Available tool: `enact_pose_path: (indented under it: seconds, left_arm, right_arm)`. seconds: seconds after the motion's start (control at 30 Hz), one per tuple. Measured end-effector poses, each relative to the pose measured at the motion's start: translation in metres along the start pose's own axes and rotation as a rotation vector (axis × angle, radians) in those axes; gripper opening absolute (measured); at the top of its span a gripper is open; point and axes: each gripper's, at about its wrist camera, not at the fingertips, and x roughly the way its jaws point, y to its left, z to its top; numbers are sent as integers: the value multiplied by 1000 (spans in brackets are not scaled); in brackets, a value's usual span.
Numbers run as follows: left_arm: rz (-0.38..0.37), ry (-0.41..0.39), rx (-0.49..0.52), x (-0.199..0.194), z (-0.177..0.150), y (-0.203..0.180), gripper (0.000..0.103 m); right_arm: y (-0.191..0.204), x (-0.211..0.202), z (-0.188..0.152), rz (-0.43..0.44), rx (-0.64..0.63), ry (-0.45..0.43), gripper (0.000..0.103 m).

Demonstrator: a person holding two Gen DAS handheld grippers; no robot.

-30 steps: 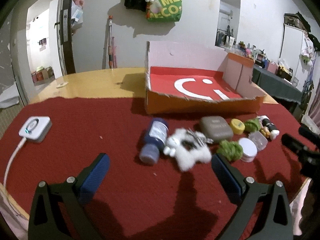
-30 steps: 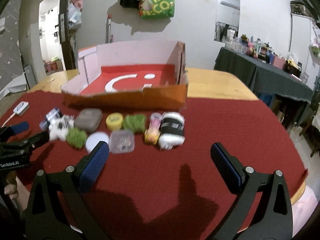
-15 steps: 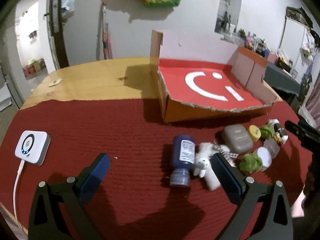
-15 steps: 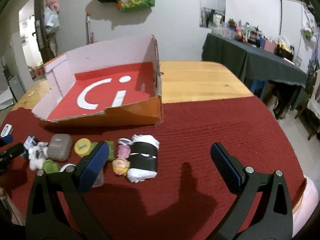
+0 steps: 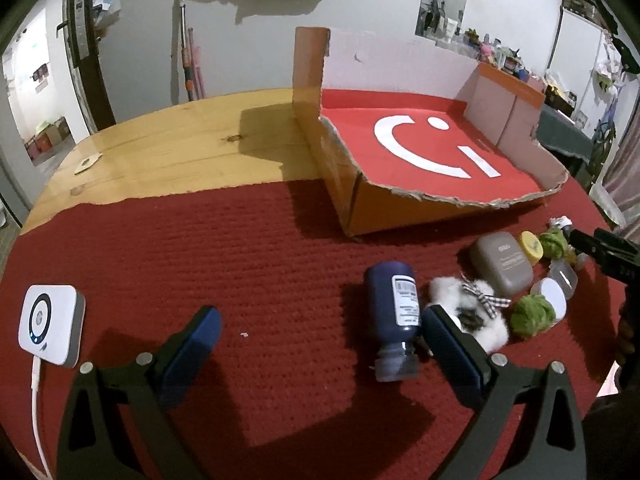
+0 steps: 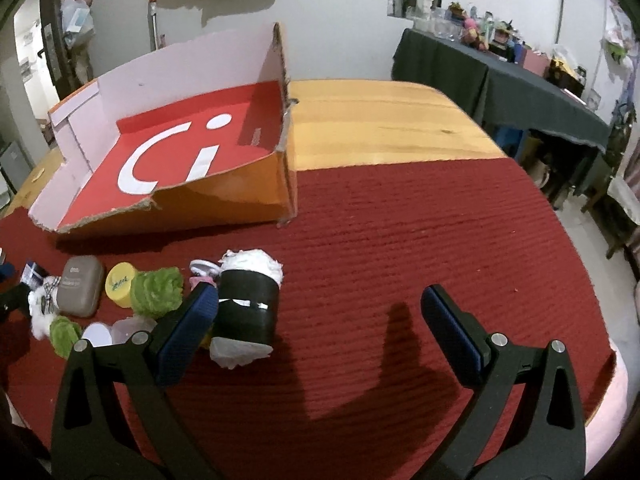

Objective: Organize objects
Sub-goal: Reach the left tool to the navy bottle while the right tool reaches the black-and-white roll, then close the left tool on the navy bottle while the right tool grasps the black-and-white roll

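A row of small items lies on the red cloth in front of an open cardboard box (image 5: 420, 152) (image 6: 172, 152). In the left wrist view a dark blue bottle (image 5: 394, 320) lies beside a white fluffy toy (image 5: 468, 312), a grey case (image 5: 500, 268), a yellow lid (image 5: 530, 246) and green pom-poms (image 5: 532, 316). My left gripper (image 5: 316, 344) is open, its right finger beside the bottle. In the right wrist view a black-and-white roll (image 6: 248, 308) lies by the left finger of my open right gripper (image 6: 320, 328). Neither gripper holds anything.
A white device (image 5: 50, 326) with a cable sits on the cloth at the left. Bare wooden tabletop (image 5: 180, 152) lies behind the cloth. A dark-covered table (image 6: 500, 80) with clutter stands at the back right. The right gripper's tip (image 5: 600, 248) shows in the left wrist view.
Both grippers have risen and tilted down, the left drifting left and the right drifting right. The items now sit toward the inner finger of each. Nothing was grasped.
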Motion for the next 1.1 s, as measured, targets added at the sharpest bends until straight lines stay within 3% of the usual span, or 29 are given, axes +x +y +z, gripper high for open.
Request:
enact_pose_path:
  seconds: [0.5, 0.8, 1.1]
  left_arm:
    - [-1, 6, 31, 11, 3, -5, 89]
    - [-5, -17, 53, 10, 1, -9, 76]
    - [-26, -35, 60, 7, 1, -11, 50]
  right_arm:
    - [7, 3, -4, 23, -81, 19, 102]
    - [13, 5, -5, 25, -124, 29, 82]
    - [18, 3, -7, 93, -147, 23, 58]
